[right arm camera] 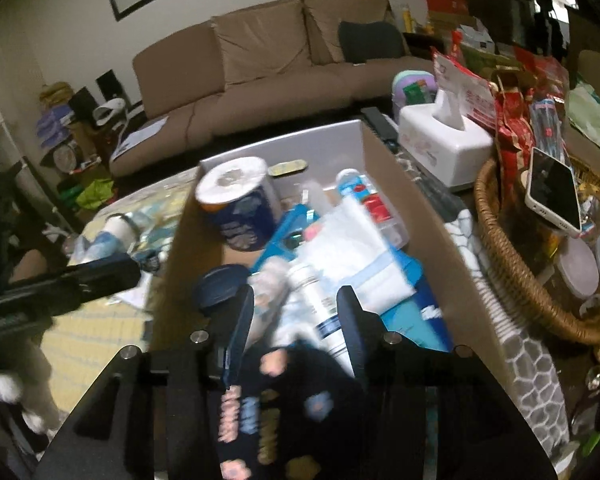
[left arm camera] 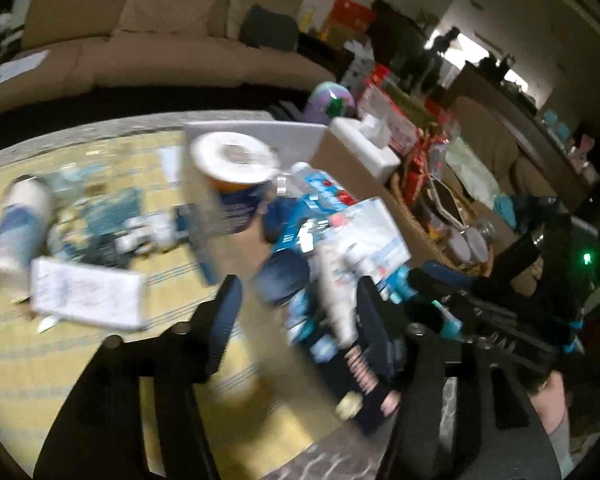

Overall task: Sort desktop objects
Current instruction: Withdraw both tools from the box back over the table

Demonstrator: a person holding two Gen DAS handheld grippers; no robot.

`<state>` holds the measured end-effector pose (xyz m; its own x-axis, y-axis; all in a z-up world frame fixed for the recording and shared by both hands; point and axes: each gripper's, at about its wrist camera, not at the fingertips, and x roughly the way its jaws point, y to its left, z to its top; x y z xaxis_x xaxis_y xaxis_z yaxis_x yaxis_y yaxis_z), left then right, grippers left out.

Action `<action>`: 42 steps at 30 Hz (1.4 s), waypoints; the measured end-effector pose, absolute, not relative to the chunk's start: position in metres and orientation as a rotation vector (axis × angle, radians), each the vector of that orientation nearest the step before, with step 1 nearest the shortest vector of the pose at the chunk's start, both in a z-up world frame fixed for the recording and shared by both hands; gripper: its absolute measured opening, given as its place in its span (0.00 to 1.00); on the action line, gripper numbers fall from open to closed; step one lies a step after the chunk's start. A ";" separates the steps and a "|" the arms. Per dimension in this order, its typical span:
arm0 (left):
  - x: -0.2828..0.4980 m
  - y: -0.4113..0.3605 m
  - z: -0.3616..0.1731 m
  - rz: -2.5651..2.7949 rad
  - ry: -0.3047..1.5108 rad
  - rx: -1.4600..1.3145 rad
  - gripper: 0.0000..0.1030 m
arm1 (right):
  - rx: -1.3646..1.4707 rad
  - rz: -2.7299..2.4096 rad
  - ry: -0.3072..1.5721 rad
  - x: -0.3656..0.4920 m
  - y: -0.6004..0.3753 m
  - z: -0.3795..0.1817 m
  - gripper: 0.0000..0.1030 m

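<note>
- Jaws of the right gripper (right arm camera: 296, 332) stand apart above the near end of the cardboard box (right arm camera: 452, 240); nothing is clamped between them, though a dark cloth with coloured lettering (right arm camera: 300, 408) lies just below, blurred
- Jaws of the left gripper (left arm camera: 296, 312) are likewise apart, held over the box's near left corner, with the yellow striped mat (left arm camera: 100, 368) under the left finger
- From the left wrist view the right gripper (left arm camera: 500, 312) shows at the right, low over the box
- Box contents: a toilet paper roll in blue wrap (right arm camera: 240, 204) upright at the far left, a white folded packet (right arm camera: 352, 248) across the middle, a white tube with a dark band (right arm camera: 320, 304) lying toward the near end, a dark blue round lid (right arm camera: 220, 284) at the left wall, blue packaging (right arm camera: 424, 304) underneath. Further items are too blurred to name
- On the tabletop left of the box, on the mat: a white and blue canister (left arm camera: 16, 224) on its side, a flat white packet (left arm camera: 88, 296) near it, and a heap of small blue and dark items (left arm camera: 112, 216), not identifiable
- Right of the box: a white tissue box (right arm camera: 444, 144) at the far end, and a wicker basket (right arm camera: 512, 264) holding a phone (right arm camera: 552, 188) propped screen up, with red wrappers (right arm camera: 512, 128) behind it
- Beyond the tabletop stands a brown sofa (right arm camera: 260, 56) against the wall
</note>
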<state>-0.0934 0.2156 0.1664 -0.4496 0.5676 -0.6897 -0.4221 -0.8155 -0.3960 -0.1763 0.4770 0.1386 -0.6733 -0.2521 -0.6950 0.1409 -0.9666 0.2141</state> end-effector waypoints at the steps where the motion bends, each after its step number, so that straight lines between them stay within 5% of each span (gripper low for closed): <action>1: -0.088 0.201 0.167 2.278 -0.220 -1.159 0.59 | 1.139 -2.672 -0.210 -0.171 0.469 0.141 0.46; 9: -0.054 0.091 0.152 2.454 -0.122 -1.217 0.80 | 1.118 -2.565 -0.115 -0.144 0.388 0.146 0.55; 11: -0.047 0.070 0.151 2.482 -0.158 -1.213 0.97 | 1.117 -2.544 -0.109 -0.140 0.368 0.146 0.63; 14: -0.033 0.044 0.154 2.525 -0.186 -1.193 1.00 | 1.111 -2.524 -0.100 -0.132 0.342 0.145 0.79; 16: -0.024 0.031 0.155 2.554 -0.170 -1.189 1.00 | 1.113 -2.510 -0.071 -0.127 0.323 0.145 1.00; 42: 0.006 -0.061 0.102 2.602 -0.285 -1.297 1.00 | 1.219 -2.404 0.024 -0.096 0.221 0.084 1.00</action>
